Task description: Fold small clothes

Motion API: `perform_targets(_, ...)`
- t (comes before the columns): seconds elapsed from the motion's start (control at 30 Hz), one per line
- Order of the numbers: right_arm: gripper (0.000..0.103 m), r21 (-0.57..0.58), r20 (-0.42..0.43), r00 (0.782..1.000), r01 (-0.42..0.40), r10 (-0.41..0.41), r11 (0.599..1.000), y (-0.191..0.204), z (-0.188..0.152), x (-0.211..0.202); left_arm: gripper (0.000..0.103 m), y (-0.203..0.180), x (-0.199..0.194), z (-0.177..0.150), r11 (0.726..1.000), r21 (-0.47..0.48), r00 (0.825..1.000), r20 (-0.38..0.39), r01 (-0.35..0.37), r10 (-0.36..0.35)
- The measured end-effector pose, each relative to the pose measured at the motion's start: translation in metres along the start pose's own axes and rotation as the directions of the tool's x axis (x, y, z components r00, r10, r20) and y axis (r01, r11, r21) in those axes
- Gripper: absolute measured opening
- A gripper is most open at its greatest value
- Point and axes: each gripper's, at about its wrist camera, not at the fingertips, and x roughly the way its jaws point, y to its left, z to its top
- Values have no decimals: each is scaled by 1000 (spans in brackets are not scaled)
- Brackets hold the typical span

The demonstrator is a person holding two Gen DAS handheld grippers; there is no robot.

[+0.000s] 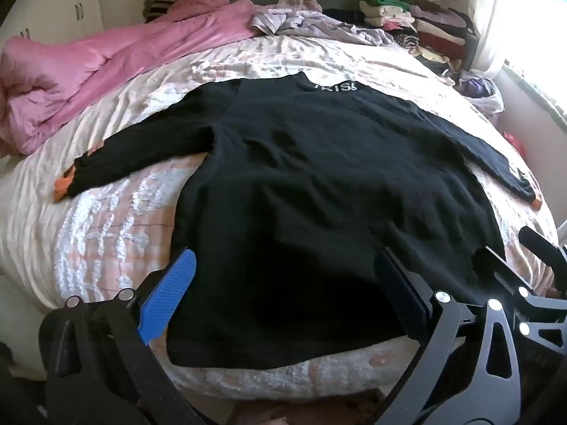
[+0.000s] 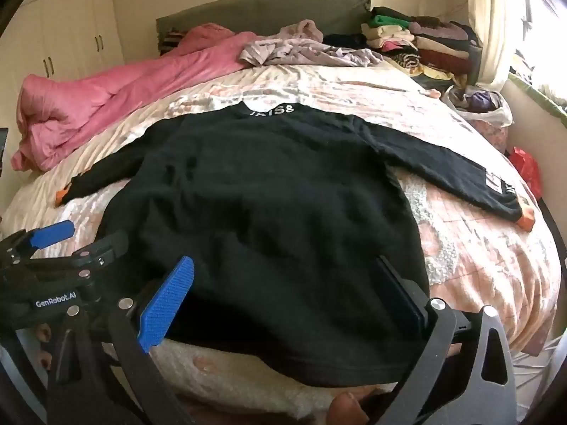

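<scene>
**Black top laid flat, both grippers spread above the hem**

The black long-sleeved top (image 1: 312,184) lay flat on the bed (image 1: 117,212), collar toward the headboard (image 2: 262,10), both sleeves stretched out to the sides and the hem nearest me. I judged the spreading step complete and the first fold not yet begun.

My left gripper (image 1: 283,294) stood with its jaws spread wide over the near hem, nothing between the pads, and I could not tell whether they touched the cloth. My right gripper (image 2: 290,297) was likewise spread and empty, hanging over the hem just beside the left one, whose body showed at the left edge of the right wrist view.

The next move, in my judgement, called for pinching a sleeve or a side edge and carrying it across the body. The left sleeve cuff (image 1: 65,184) and the right sleeve cuff (image 2: 524,217), both tipped with orange, lay well apart from my grippers, so a reach outward would be required first. The knit looked soft and likely to drag on the textured cover.

The bed carried a pale pink-and-white quilted cover. A pink duvet (image 1: 88,78) was bunched along the left side, loose lilac garments (image 2: 304,49) lay near the headboard, and stacks of folded clothes (image 1: 418,24) stood at the far right corner beside a bright window (image 2: 531,28). White cupboards (image 2: 71,28) lined the left wall.
</scene>
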Motion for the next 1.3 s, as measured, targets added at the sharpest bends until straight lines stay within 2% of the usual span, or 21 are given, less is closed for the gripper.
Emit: perform_targets(1.3,99,5,19,1000,5,-6,1000,1,2,-6,95,-5,1,-2,1000,3,1000,-7,7,-7)
